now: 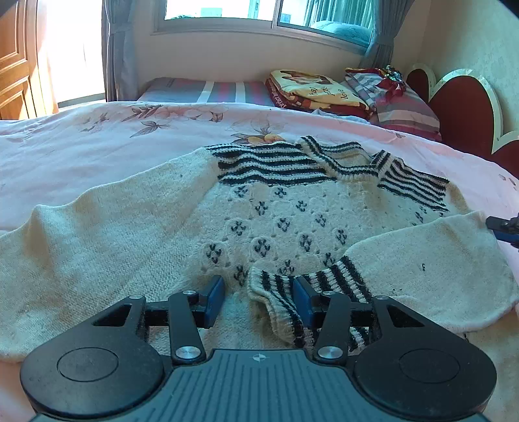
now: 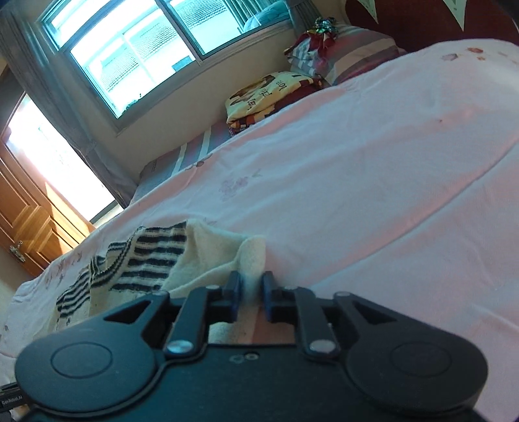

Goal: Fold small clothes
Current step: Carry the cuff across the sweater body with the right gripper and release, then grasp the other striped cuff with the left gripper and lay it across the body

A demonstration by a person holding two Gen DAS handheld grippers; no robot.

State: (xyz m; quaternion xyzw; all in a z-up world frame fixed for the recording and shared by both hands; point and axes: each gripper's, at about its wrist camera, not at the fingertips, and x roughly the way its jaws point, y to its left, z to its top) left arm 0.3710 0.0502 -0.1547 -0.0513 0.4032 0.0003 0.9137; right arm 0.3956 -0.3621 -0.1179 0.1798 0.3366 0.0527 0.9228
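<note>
A cream knit sweater (image 1: 285,220) with black stripes at the shoulders and collar lies spread on the pink bed sheet (image 1: 97,146). Its right sleeve (image 1: 421,259) is folded inward, so the striped cuff (image 1: 275,295) lies just in front of my left gripper (image 1: 258,289). That gripper is open; the cuff rests against its right pad and is not pinched. In the right wrist view, my right gripper (image 2: 251,282) stands at the sweater's edge with a raised fold of the cream sleeve (image 2: 253,253) filling the narrow gap between its pads. Its tip (image 1: 506,227) shows beside the sleeve's bend.
Folded blankets (image 1: 311,91) and striped pillows (image 1: 399,104) are stacked at the far side, by a red headboard (image 1: 460,104). A window (image 1: 259,13) is behind them and a wooden door (image 1: 16,58) stands at the left. Bare sheet (image 2: 373,194) stretches right of the sweater.
</note>
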